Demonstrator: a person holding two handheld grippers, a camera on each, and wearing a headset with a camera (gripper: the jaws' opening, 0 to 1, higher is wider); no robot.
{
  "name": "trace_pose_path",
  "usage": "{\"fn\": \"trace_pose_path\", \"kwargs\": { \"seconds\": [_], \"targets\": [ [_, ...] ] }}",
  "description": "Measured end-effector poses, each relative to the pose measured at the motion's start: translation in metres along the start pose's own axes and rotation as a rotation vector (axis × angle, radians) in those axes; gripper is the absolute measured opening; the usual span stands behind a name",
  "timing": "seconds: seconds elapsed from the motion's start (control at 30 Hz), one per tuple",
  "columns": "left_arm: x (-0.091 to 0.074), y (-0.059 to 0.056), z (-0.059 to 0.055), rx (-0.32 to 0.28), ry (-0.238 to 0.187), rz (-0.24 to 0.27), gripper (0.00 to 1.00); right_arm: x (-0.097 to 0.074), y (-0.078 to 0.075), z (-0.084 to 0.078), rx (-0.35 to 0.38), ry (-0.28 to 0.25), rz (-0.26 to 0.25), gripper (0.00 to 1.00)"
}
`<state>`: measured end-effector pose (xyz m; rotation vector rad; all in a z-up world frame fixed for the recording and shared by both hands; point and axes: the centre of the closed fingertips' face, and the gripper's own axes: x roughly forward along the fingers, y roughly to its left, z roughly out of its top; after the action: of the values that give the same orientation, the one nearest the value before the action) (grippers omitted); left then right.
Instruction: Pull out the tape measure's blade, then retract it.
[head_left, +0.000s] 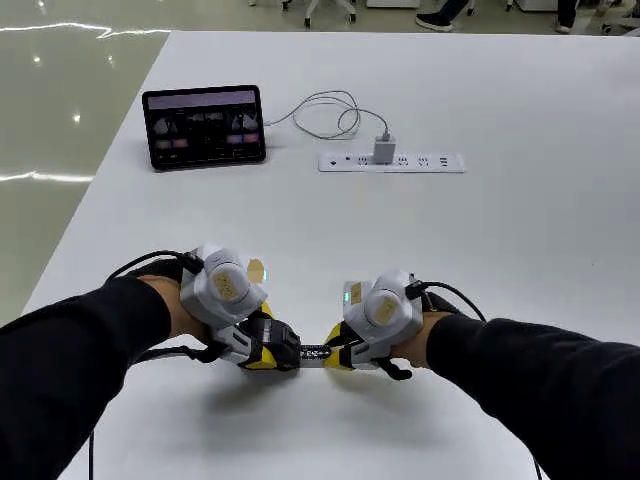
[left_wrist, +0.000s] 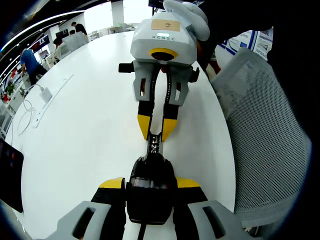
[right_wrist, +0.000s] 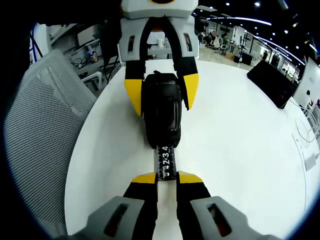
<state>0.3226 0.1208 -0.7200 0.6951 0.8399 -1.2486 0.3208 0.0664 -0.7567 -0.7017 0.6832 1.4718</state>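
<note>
Both claws hold the black tape measure (head_left: 278, 347), lower centre of head view.
The left claw (left_wrist: 150, 182) clasps it near the white tabletop's (head_left: 420, 240) edge; the right claw (right_wrist: 167, 178), just beside, pinches the end of the short exposed blade (right_wrist: 165, 160).

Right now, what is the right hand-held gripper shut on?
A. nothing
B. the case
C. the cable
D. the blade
D: the right hand-held gripper pinches the short pulled-out blade by its end, while the left hand-held gripper clamps the black case.
</note>
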Motion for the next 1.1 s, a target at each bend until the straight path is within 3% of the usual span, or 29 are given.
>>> {"fn": "trace_pose_path", "kwargs": {
  "seconds": [1.1],
  "targets": [
    [0.001,0.001,0.0,-0.005,-0.009,-0.006,0.32,-0.019,-0.001,-0.024,0.039,0.002,-0.008,0.08]
  ]
}}
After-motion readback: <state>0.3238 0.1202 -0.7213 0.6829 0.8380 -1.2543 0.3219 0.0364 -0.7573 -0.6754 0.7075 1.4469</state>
